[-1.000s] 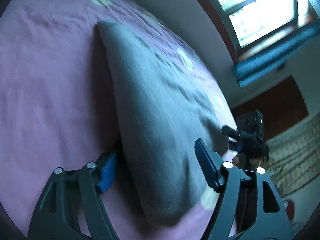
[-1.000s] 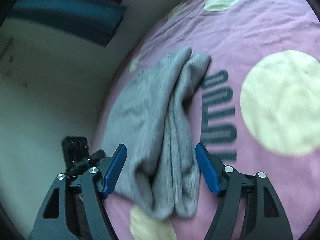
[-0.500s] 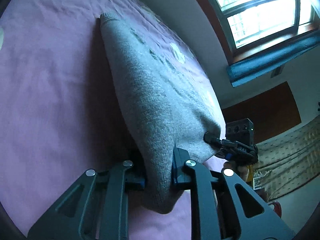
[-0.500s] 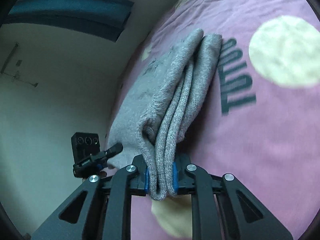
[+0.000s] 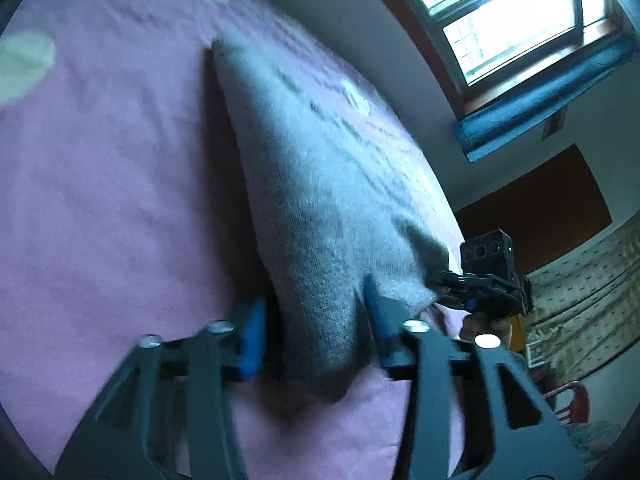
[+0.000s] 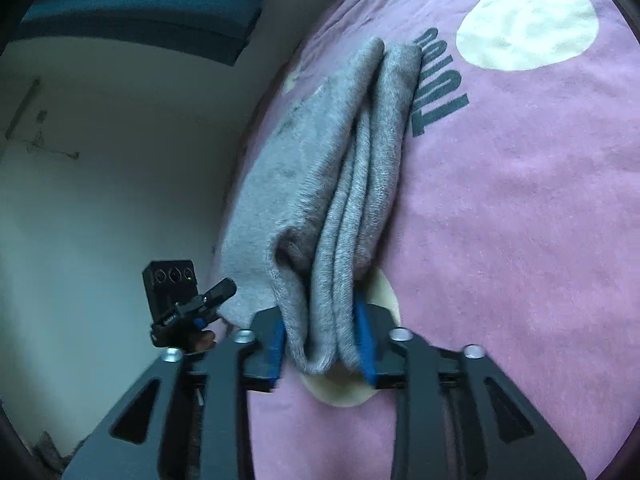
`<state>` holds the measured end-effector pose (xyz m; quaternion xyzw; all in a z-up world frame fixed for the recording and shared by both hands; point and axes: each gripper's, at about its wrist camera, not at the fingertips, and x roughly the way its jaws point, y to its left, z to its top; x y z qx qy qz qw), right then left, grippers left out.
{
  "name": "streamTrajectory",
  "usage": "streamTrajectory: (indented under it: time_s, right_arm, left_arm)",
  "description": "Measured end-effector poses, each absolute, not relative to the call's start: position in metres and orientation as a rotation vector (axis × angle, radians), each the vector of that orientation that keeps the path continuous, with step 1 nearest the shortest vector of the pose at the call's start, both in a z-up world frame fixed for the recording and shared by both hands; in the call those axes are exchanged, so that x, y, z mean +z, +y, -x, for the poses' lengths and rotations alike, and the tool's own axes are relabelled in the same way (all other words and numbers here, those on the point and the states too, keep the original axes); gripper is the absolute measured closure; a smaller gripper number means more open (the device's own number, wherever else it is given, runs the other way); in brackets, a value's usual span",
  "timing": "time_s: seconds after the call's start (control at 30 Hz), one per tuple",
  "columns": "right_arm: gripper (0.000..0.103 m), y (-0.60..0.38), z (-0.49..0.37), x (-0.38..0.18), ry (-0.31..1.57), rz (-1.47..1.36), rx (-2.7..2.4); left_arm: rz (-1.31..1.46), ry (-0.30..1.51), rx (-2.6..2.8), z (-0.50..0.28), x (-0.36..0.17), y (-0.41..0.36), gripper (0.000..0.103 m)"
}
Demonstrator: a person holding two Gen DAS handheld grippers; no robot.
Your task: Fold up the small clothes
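A grey knitted garment [image 5: 320, 184], folded lengthwise into a long thick strip, lies on a pink bedspread [image 5: 100, 200]. Its near end sits between the blue pads of my left gripper [image 5: 314, 312]. These jaws are opening, and a dark gap shows beside the left pad. In the right wrist view the layered folds of the garment [image 6: 332, 160] sit between the pads of my right gripper [image 6: 320, 320]. Those jaws are also opening and the folds hang loose. Each view shows the other gripper at the garment's opposite corner, the right [image 5: 484, 280] and the left [image 6: 180, 300].
The bedspread [image 6: 520, 240] has cream dots [image 6: 524, 24] and dark lettering [image 6: 436, 84]. The bed's edge runs just beyond the garment, with a pale wall [image 6: 100, 200] behind. A bright window [image 5: 520, 20] over a blue valance [image 5: 548, 92] and a red chair [image 5: 572, 404] lie off the bed.
Both grippers went from wide open around the garment's end to pinched shut on it. Now both have parted again, and the garment lies further down in the right view.
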<state>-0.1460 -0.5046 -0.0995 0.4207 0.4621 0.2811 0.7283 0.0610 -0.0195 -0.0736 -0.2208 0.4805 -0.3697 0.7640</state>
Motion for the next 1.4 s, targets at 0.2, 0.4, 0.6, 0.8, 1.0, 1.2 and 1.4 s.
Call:
streamTrajectory:
  time_s: [0.2, 0.4, 0.6, 0.8, 1.0, 1.2, 1.4]
  right_arm:
    - [0.041, -0.524, 0.127, -0.092, 0.954, -0.963, 0.554]
    - [0.084, -0.512, 0.115, -0.11, 1.023, -0.897, 0.486]
    - [0.077, -0.514, 0.11, -0.103, 1.005, -0.912, 0.506]
    - [0.054, -0.524, 0.081, -0.098, 0.983, -0.915, 0.447]
    - [0.056, -0.525, 0.032, -0.103, 0.973, -0.938, 0.411]
    - [0.091, -0.53, 0.013, -0.121, 0.988, -1.001, 0.404]
    - [0.057, -0.533, 0.046, -0.11, 0.962, -1.022, 0.465]
  left_arm:
    - [0.508, 1.025, -0.772, -0.085, -0.074, -0.018, 0.043]
    - [0.44, 1.054, -0.742, -0.096, -0.093, -0.031, 0.066]
    - [0.424, 1.025, -0.741, -0.092, -0.083, -0.03, 0.062]
    - [0.481, 1.039, -0.683, -0.12, -0.089, -0.023, 0.045]
    - [0.45, 1.037, -0.652, -0.147, -0.091, -0.036, 0.049]
    - [0.45, 1.053, -0.663, -0.158, -0.096, -0.044, 0.063]
    - [0.5, 1.062, -0.69, -0.132, -0.089, -0.03, 0.044]
